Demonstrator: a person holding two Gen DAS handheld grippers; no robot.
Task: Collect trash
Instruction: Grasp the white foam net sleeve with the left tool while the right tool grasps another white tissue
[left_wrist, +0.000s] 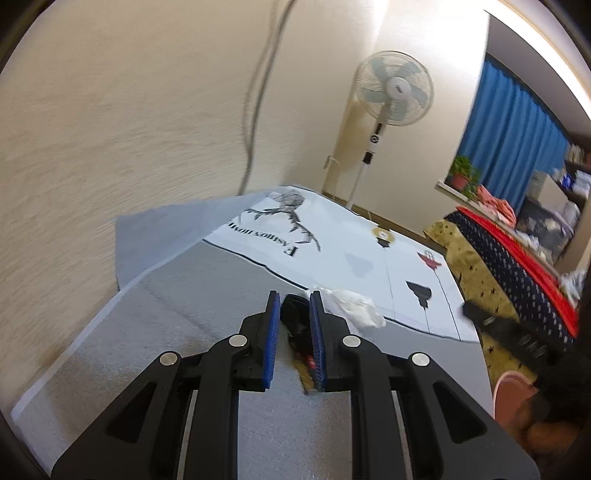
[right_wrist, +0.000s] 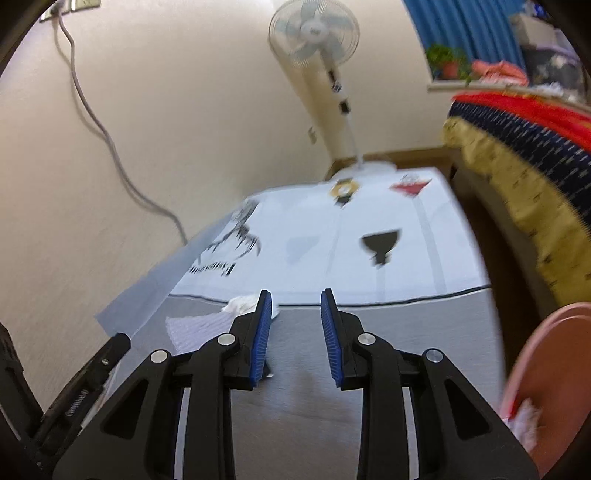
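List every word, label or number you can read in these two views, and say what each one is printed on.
"FASHION HOME": printed upside down under the deer drawing on the white mat; the last letters run off, so "HOME" is partly a guess.
Same print on the mat in the right wrist view: too blurred to read.
Badge on the fan hub: too small to read.
Embossed lettering on the other gripper's black finger: unreadable.

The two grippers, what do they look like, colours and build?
Both look alike. The left gripper and the right gripper each have matte black plastic linkage arms with triangular cut-outs, round silver pivot pins at the joints, and two flat fingers faced with ribbed blue pads. No cables show on either. No sleeve is visible.
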